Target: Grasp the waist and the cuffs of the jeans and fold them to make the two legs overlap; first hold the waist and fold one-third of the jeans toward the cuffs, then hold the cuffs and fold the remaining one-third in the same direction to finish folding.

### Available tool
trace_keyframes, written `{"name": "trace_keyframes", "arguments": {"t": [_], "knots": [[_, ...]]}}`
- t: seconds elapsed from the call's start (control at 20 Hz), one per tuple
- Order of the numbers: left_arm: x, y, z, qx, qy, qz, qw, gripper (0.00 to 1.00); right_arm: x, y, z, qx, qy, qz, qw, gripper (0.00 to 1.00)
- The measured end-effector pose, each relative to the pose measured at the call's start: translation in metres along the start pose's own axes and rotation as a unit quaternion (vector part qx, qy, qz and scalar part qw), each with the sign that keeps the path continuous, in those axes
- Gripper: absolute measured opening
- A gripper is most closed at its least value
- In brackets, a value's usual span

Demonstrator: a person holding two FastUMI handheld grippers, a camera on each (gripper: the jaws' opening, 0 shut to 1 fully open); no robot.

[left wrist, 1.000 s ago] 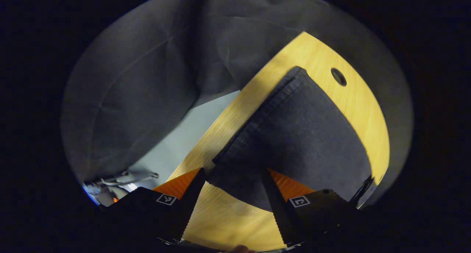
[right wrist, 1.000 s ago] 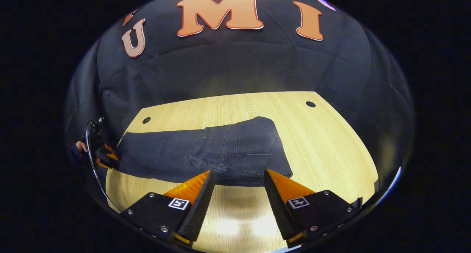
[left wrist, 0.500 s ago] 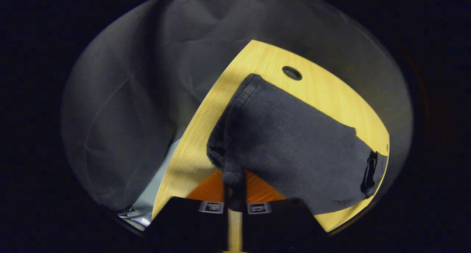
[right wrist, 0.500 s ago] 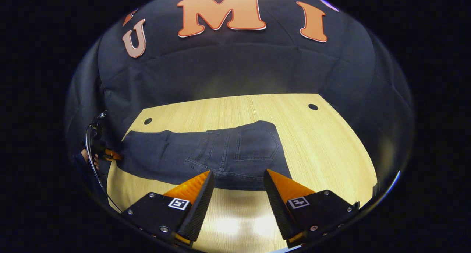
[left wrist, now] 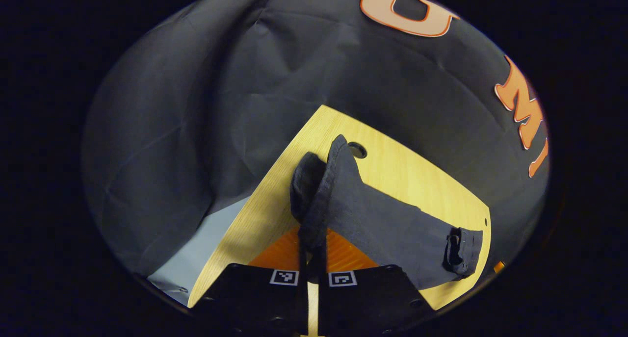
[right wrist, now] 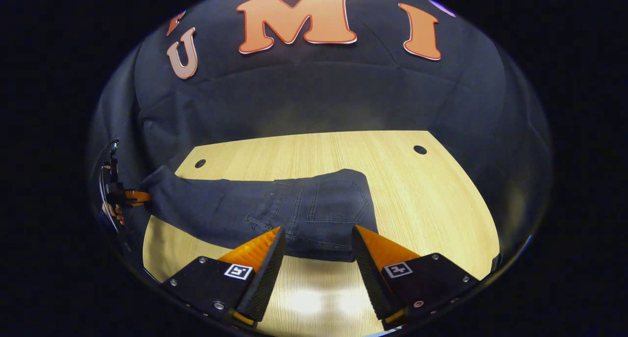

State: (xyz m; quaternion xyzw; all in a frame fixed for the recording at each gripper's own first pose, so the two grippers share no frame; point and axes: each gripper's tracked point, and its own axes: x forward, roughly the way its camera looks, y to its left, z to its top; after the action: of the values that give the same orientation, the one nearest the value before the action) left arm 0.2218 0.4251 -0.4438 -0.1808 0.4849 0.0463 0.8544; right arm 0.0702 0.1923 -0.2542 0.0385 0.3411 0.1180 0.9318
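We have the jeans (right wrist: 274, 207) lying lengthwise across the desk (right wrist: 431, 199), their long axis running from the cuffs at our left to the waist at our right, and that axis is what the coming fold turns on: whatever end we carry must travel along it toward the other end.

Our left gripper (left wrist: 312, 258) is closed tight on the cuffs (left wrist: 314, 214), the denim bunched between both fingers and raised off the wood, so the leg slopes down from it to the desk. In the right gripper view we see that same gripper (right wrist: 140, 195) at the far left edge of the desk, gripping the end of the leg, with a hand (right wrist: 114, 213) behind it.

Our right gripper (right wrist: 318, 251) hangs with its fingers spread wide and nothing between them. The waist (right wrist: 338, 202) with its back pocket lies flat straight ahead of it, just beyond the fingertips. We judge the right gripper the nearer one to the waist, and it need only go forward and down to reach the near edge.
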Motion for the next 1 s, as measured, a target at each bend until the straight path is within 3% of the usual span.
{"name": "trace_keyframes", "arguments": {"t": [0.3,0.35,0.65,0.8,1.0], "knots": [[0.000,-0.014,-0.001,-0.002,0.013,0.009,1.000,0.07,-0.001,-0.005,0.001,-0.010,0.004,0.005,1.000,0.82],[-0.003,-0.019,-0.001,-0.020,0.015,0.005,1.000,0.07,-0.003,-0.008,0.001,-0.011,0.003,0.001,1.000,0.82],[-0.041,-0.048,0.025,-0.002,-0.034,-0.054,0.998,0.08,-0.001,-0.011,0.002,0.006,0.002,-0.007,1.000,0.82],[-0.052,-0.049,0.028,0.032,-0.041,-0.059,0.997,0.07,0.000,-0.006,0.004,0.009,0.003,0.001,1.000,0.82],[-0.059,-0.075,0.033,0.030,-0.057,-0.112,0.992,0.08,0.000,-0.006,0.001,0.001,0.009,0.004,1.000,0.82]]}}
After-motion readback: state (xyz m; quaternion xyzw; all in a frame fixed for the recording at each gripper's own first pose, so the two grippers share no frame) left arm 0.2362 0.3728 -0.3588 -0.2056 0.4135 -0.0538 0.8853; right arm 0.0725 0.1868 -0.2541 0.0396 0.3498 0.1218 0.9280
